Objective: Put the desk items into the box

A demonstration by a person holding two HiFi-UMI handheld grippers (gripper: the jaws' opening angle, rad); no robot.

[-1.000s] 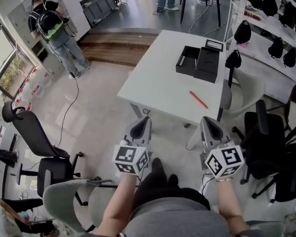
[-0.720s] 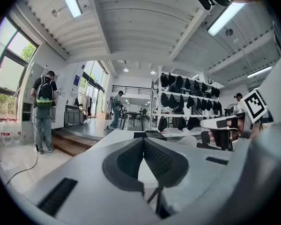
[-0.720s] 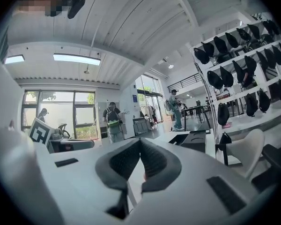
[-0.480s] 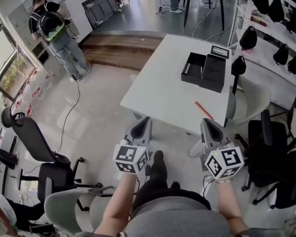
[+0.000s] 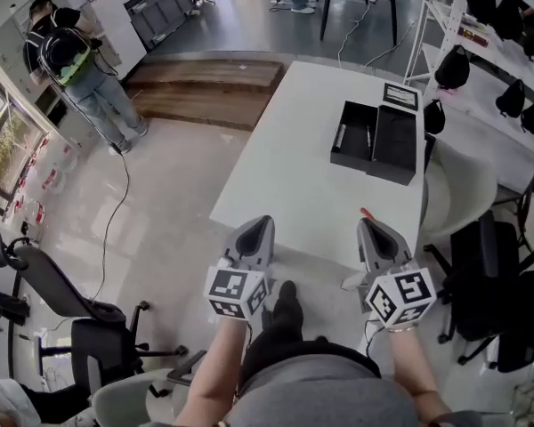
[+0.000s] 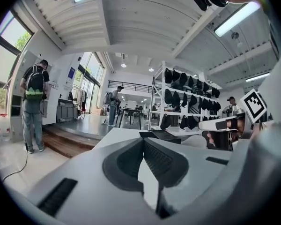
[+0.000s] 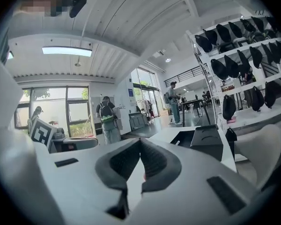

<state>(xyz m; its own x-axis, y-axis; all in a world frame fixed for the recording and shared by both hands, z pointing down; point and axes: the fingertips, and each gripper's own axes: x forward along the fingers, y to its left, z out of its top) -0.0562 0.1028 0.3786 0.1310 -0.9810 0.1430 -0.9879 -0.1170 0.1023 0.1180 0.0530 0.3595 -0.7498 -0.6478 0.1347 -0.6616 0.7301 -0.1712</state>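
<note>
**Left tool**: hand-held and level, at the near edge of the desk. Its jaws are pressed together at the tips, with nothing between them.

**Right tool**: hand-held, parallel to the left tool and well apart from it. Its jaws are also pressed together and hold nothing.

**Desk**: white and rectangular, running away from the person. Most of its surface is bare.

**Box**: black, lying open on the far right part of the desk, well apart from both tools. It shows two shallow halves side by side. What is in the left half is too small to identify.

**Pen**: orange-red, on the desk near its right front edge, just ahead of the right tool's tip. That tool partly covers it, and contact cannot be judged.

**Framed flat item**: black-edged, on the far desk corner just beyond the box.

**Surroundings**: a shelf of black bags at right. A person with a backpack stands far left. Office chairs are on the floor at lower left.
</note>
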